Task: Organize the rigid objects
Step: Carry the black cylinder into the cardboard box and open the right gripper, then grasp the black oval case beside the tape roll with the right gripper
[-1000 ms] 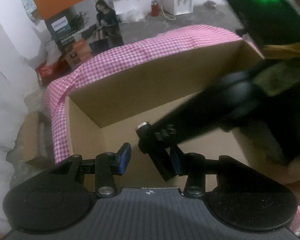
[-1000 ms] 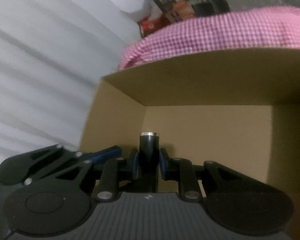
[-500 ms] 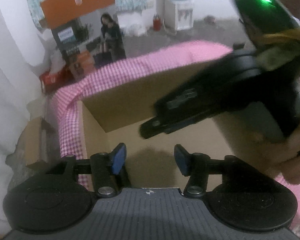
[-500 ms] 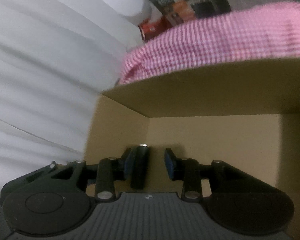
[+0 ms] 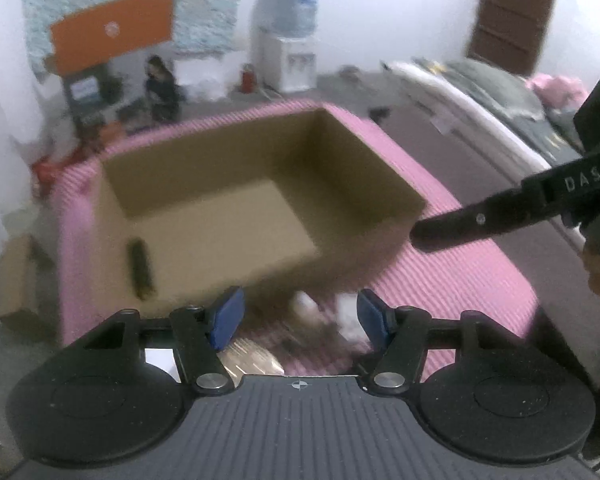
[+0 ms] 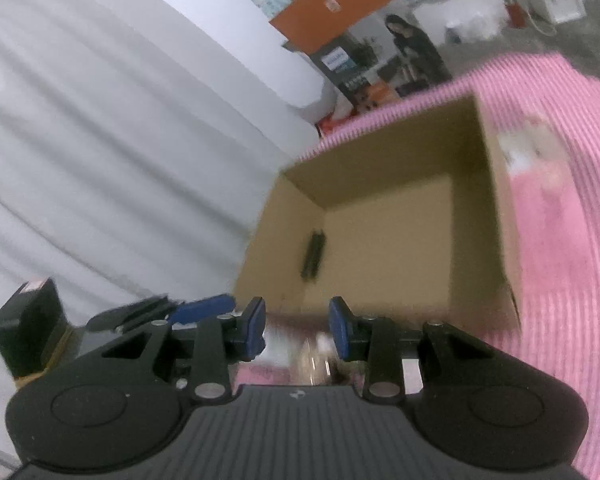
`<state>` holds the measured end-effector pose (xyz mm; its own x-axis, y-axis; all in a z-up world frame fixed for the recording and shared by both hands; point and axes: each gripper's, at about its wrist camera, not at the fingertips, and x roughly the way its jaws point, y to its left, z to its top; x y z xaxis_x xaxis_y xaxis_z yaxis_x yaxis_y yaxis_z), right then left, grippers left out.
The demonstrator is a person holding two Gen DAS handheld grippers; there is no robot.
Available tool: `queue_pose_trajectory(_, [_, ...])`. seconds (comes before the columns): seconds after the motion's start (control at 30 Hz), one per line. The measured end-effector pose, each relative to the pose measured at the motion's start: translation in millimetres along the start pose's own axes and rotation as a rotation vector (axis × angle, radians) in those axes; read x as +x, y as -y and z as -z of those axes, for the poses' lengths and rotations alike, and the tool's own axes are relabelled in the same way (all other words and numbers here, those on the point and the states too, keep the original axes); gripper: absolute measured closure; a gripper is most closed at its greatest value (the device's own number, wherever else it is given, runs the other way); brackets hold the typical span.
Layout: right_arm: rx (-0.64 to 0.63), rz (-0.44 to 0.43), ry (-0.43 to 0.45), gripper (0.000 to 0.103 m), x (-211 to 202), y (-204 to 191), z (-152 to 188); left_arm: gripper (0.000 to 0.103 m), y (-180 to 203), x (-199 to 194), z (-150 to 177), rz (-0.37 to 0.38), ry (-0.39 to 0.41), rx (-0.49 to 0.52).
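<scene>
An open cardboard box (image 5: 360, 168) (image 6: 380, 168) stands on the pink checked cloth (image 5: 460, 280) (image 6: 560, 320). A dark cylinder (image 5: 140, 268) (image 6: 314, 254) lies alone on the box floor, by its left wall. My left gripper (image 5: 300, 318) hangs above the cloth in front of the box. Its jaws are opening and hold nothing. My right gripper (image 6: 298, 328) is open and empty, also short of the box. In the left wrist view, one finger of the right gripper (image 5: 480, 220) reaches in from the right. The left gripper's blue pad (image 6: 200, 308) shows in the right wrist view.
Blurred small white items (image 5: 308, 308) and a shiny packet (image 5: 252, 360) lie on the cloth in front of the box. A water dispenser (image 5: 288, 60), an orange-topped carton (image 5: 112, 36) and bedding (image 5: 480, 92) stand beyond. A white curtain (image 6: 100, 120) hangs at the left.
Both grippers drew back and up out of the box. The right one let go of the dark cylinder, which now lies on the box floor. The left jaws spread wider.
</scene>
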<state>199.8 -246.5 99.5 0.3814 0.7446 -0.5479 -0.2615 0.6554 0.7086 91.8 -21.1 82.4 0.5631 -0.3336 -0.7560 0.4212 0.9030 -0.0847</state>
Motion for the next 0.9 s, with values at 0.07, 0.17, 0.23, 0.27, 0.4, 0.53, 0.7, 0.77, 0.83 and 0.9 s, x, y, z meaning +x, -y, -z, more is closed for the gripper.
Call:
queue_pose_trajectory(0.07, [0.058,-0.001,-0.023,0.066,-2,16,25,0.041,11,12,13,0.031,-0.024,0.012])
queue_pose_trajectory(0.17, [0.123,0.013,-0.050,0.066,4,41,50,0.045,25,32,32,0.090,-0.077,0.001])
queue_pose_trajectory(0.23, [0.132,0.029,-0.065,0.066,10,53,58,0.046,33,43,41,0.139,-0.105,-0.019])
queue_pose_trajectory(0.27, [0.130,0.032,-0.069,0.067,14,56,58,0.050,36,47,44,0.162,-0.112,-0.032])
queue_pose_trajectory(0.4, [0.080,0.039,-0.090,0.069,33,58,54,0.056,46,58,56,0.226,-0.133,-0.065])
queue_pose_trajectory(0.53, [0.018,0.055,-0.125,0.070,55,63,45,0.062,51,69,60,0.247,-0.143,-0.079])
queue_pose_trajectory(0.7, [-0.011,0.076,-0.180,0.071,78,71,44,0.069,51,84,61,0.241,-0.176,-0.094])
queue_pose_trajectory(0.77, [-0.006,0.074,-0.210,0.071,83,74,47,0.069,50,88,62,0.233,-0.186,-0.100])
queue_pose_trajectory(0.83, [-0.006,0.071,-0.233,0.072,83,74,52,0.069,47,88,64,0.232,-0.190,-0.105])
queue_pose_trajectory(0.9, [-0.006,0.068,-0.253,0.072,82,74,58,0.069,45,89,64,0.232,-0.197,-0.110])
